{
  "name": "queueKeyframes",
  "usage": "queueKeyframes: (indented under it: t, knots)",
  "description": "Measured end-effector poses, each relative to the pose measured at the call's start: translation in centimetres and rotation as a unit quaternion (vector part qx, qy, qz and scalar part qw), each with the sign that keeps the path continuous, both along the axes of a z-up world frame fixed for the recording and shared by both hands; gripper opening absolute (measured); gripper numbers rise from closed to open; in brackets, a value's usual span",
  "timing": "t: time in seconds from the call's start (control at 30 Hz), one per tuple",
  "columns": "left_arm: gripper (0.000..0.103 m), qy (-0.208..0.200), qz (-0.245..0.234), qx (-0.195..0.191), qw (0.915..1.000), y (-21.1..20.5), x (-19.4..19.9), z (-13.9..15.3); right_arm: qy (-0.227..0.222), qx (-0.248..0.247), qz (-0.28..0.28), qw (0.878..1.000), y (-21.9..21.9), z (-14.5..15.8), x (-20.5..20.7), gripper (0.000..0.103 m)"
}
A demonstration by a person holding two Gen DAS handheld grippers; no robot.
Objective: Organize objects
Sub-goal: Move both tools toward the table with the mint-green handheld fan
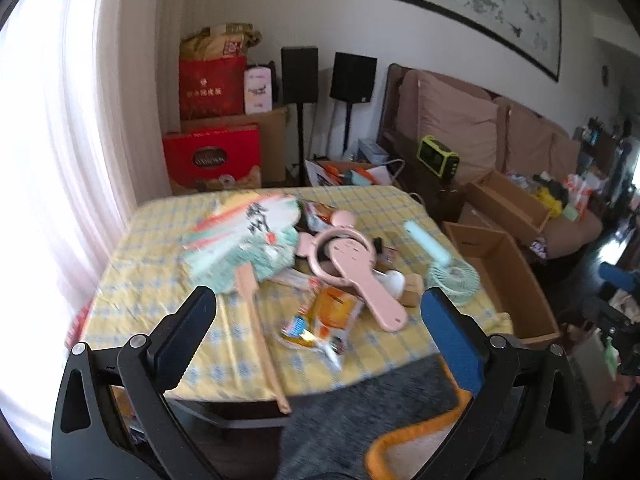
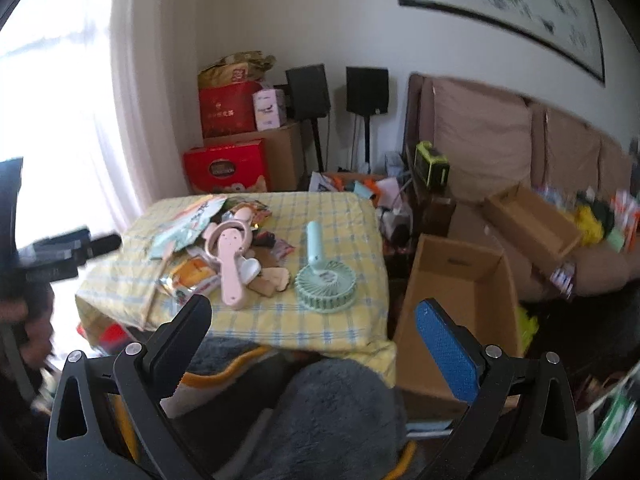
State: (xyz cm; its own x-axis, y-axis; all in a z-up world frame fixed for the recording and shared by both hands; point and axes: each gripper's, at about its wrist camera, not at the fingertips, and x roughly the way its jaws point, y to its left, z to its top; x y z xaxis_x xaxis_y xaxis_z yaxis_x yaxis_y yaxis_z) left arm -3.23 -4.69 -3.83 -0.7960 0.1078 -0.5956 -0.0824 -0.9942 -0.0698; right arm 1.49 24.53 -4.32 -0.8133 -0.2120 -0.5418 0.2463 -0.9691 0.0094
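both grippers, left gripper [image 1: 318,320] and right gripper [image 2: 314,326], gape wide and bare; cardboard box [image 2: 460,280] beside table [image 2: 340,332] looks unfilled.

Behind the worktop [image 2: 320,332] with its yellow checked cloth we see two black speakers [image 2: 308,90] on thin stands against the white wall. To their left, red gift boxes [image 1: 212,88] are stacked on a brown carton in the corner, with a gold bag on top. A sheer white curtain [image 1: 60,140] covers the bright window at the left. Along the right wall runs a brown sofa [image 1: 460,120] with tan cushions; a green-and-black device [image 1: 437,157] stands just beside its near end. A framed ink painting [image 1: 480,0] hangs above the sofa.
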Motion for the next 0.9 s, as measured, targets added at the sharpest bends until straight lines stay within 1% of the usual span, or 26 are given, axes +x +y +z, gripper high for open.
queueKeyframes:
  t: [0.07,0.17,0.27,0.37,0.43,0.53,0.63,0.73,0.8,0.9]
  knots:
    - [0.102,0.005,0.007,-0.011,0.9999,-0.5,-0.4,0.4,0.003,0.02,0.001,1.0,-0.2,-0.2,-0.1,0.103]
    - [0.102,0.01,0.032,-0.022,0.9992,-1.4,-0.8,1.0,-0.008,0.012,0.022,1.0,-0.3,-0.5,-0.1,0.103]
    - [0.102,0.01,0.055,-0.006,0.9984,-3.0,-1.4,1.4,-0.013,0.012,0.041,0.999,-0.9,-1.1,0.0,0.103]
    - [0.102,0.008,0.068,-0.005,0.9976,-4.0,-1.8,1.5,-0.024,0.017,0.046,0.999,-1.3,-2.1,-0.4,0.103]
    - [0.102,0.009,0.073,-0.01,0.9972,-4.4,-2.0,1.6,-0.037,0.001,0.05,0.998,-1.1,-2.7,-0.8,0.103]
    - [0.102,0.008,0.084,-0.017,0.9963,-4.9,-2.6,1.5,-0.04,-0.015,0.051,0.998,-0.8,-3.2,-1.0,0.103]
    - [0.102,0.002,0.09,-0.017,0.9958,-5.2,-3.5,1.6,-0.038,-0.012,0.04,0.998,-0.4,-3.7,-1.3,0.103]
    - [0.102,-0.001,0.089,-0.004,0.996,-5.1,-3.9,2.2,-0.037,-0.021,0.039,0.998,0.2,-4.3,-1.4,0.103]
    - [0.102,0.005,0.084,0.005,0.9964,-4.8,-3.8,2.8,-0.027,-0.028,0.044,0.998,0.7,-4.8,-1.4,0.103]
    - [0.102,0.012,0.07,0.005,0.9974,-3.9,-3.7,3.8,-0.029,-0.004,0.033,0.999,1.1,-6.3,-2.0,0.103]
